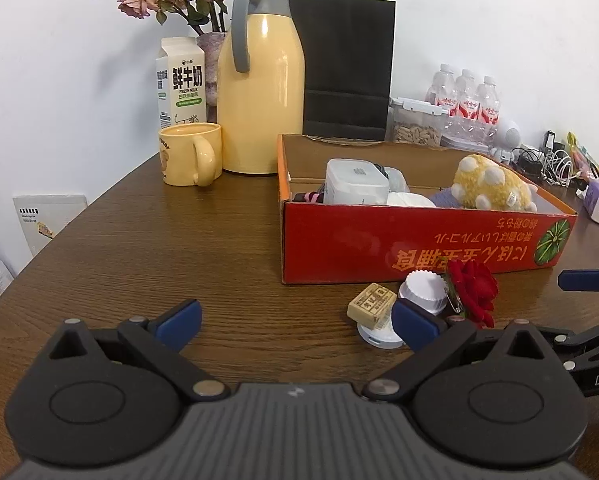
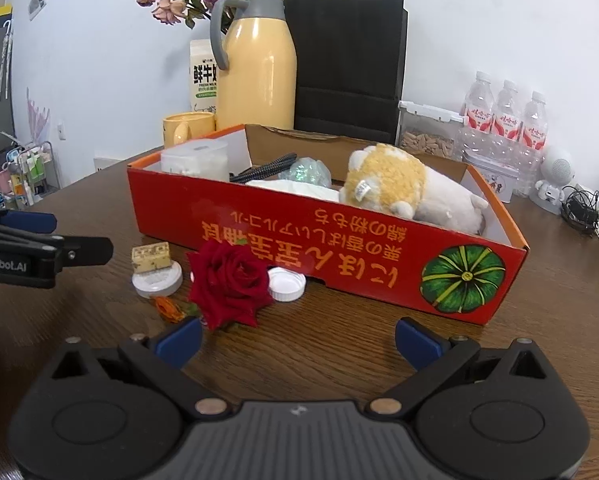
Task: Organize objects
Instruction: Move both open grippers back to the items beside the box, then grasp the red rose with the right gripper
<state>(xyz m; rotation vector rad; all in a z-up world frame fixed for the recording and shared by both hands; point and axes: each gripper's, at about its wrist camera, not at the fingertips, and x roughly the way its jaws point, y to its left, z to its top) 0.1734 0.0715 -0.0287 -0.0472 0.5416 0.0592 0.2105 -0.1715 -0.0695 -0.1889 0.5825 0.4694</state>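
Far left of the wooden table (image 1: 147, 240) there was a yellow mug (image 1: 189, 154) with its handle facing the camera, a milk carton (image 1: 181, 84) behind it, then a tall yellow thermos (image 1: 261, 92) and a black paper bag (image 1: 345, 64) against the wall.

The left gripper (image 1: 297, 326) hung low over bare table, fingers spread wide, nothing between them.

Next over, just in front of the red box (image 1: 379, 240), was the loose stuff: a small tan block (image 2: 151, 257) sitting on a flat white lid (image 2: 157, 282), long side running roughly left-right. Beside that lay a red rose (image 2: 231, 280), bloom facing up toward the camera; its stem end I couldn't really make out. A white bottle cap (image 2: 286, 284) sat just right of it, open side up, touching the box's front wall.

The box ran long-ways left to right, print upside down, with a plush toy (image 2: 403, 192) lying on its side at the right end and a white container (image 2: 195, 160) at the left.

The right gripper (image 2: 299, 338) was also spread wide and empty, in front of the box.

Water bottles (image 2: 505, 116) stood far right.
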